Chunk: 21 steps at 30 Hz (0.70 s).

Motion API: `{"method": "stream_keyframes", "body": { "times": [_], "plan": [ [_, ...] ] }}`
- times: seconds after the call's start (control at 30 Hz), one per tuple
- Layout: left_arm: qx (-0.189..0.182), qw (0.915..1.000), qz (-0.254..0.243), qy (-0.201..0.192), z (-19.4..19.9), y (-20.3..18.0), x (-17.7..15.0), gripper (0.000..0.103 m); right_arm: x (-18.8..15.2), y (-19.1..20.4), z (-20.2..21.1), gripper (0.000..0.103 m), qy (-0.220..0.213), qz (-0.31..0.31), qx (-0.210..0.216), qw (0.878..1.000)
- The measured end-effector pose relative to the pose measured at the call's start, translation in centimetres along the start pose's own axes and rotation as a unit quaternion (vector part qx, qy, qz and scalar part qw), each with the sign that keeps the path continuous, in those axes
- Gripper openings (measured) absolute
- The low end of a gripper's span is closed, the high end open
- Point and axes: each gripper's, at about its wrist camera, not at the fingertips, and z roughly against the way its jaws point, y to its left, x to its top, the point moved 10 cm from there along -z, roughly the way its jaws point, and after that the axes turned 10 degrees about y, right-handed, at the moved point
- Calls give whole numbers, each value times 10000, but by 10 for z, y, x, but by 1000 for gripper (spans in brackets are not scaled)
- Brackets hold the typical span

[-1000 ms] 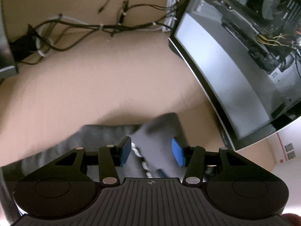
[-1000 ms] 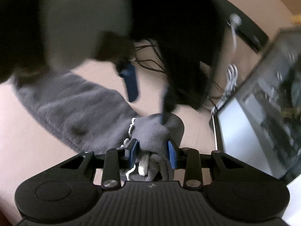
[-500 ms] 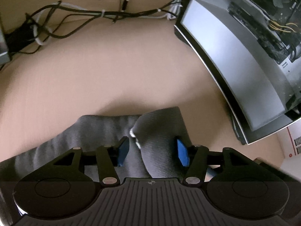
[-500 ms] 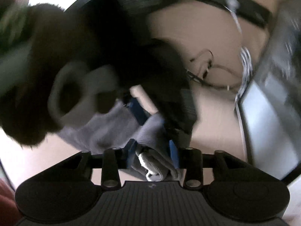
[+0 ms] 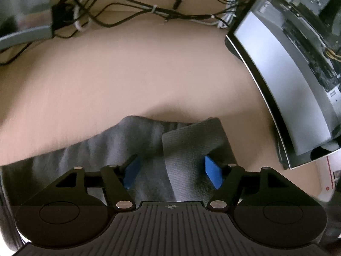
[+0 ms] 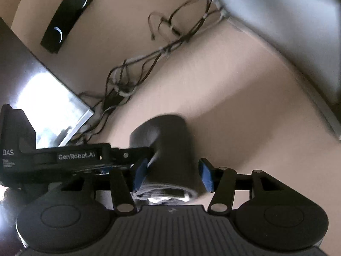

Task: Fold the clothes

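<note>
**Inspector:** Firstly, the left gripper [image 5: 172, 171]. Its jaws have just been opening and now stand well apart. The grey garment [image 5: 119, 143] lies between the blue pads [image 5: 213, 173], but neither pad presses on it; nothing is gripped.

**Clerk:** And the right gripper [image 6: 173, 173]?

**Inspector:** Likewise. Its jaws have just been opening, and the folded end of the garment [image 6: 170, 149] sits in the gap. A clear space shows beside the pad on the right of the view. Whether the opposite pad touches the cloth, I cannot tell.

**Clerk:** Where does the garment rest?

**Inspector:** On the beige tabletop [image 5: 132, 74]. From the left wrist view, a ribbed band is doubled over the softer grey body, which trails off toward the lower left edge. From the right wrist view, the fold appears as a rounded roll with layered edges and a pale trim toward the camera. The left gripper's black body enters that view from the left, its fingers just beside the roll.

**Clerk:** Surroundings?

**Inspector:** A tangle of black and white cables [image 5: 153, 10] runs along the far side of the table, well apart from the garment. An open computer case [image 5: 294, 68] stands to the right in the left wrist view. A black bar [image 6: 66, 19] with two bright arcs lies at the upper left of the right wrist view.
</note>
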Motion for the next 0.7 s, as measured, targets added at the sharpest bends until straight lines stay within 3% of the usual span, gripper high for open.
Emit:
{"method": "stream_keyframes", "body": {
  "times": [0.03,0.1,0.17,0.23,0.47,0.57,0.7],
  "plan": [
    [12,10000,28,-7,1,2,-1,74,-1,3,-5,62,19,41,-54,10000],
    [-15,10000,77,-4,2,5,-2,74,-3,9,-12,56,27,147,-187,9997],
    [-71,10000,64,6,3,4,-2,74,-3,15,-10,38,-64,363,-367,9986],
    [-117,9999,-9,15,3,-1,-3,74,-4,18,-4,33,-111,517,-508,9973],
    [-404,9986,-334,86,5,-31,-11,78,-6,1,36,30,-294,591,-950,9933],
    [-412,9983,-397,61,9,-36,-11,78,-5,1,50,31,-512,1041,-1583,9805],
    [-460,9980,-424,-21,19,-41,-8,76,-3,18,42,32,-662,1879,-2282,9530]
  ]
}}
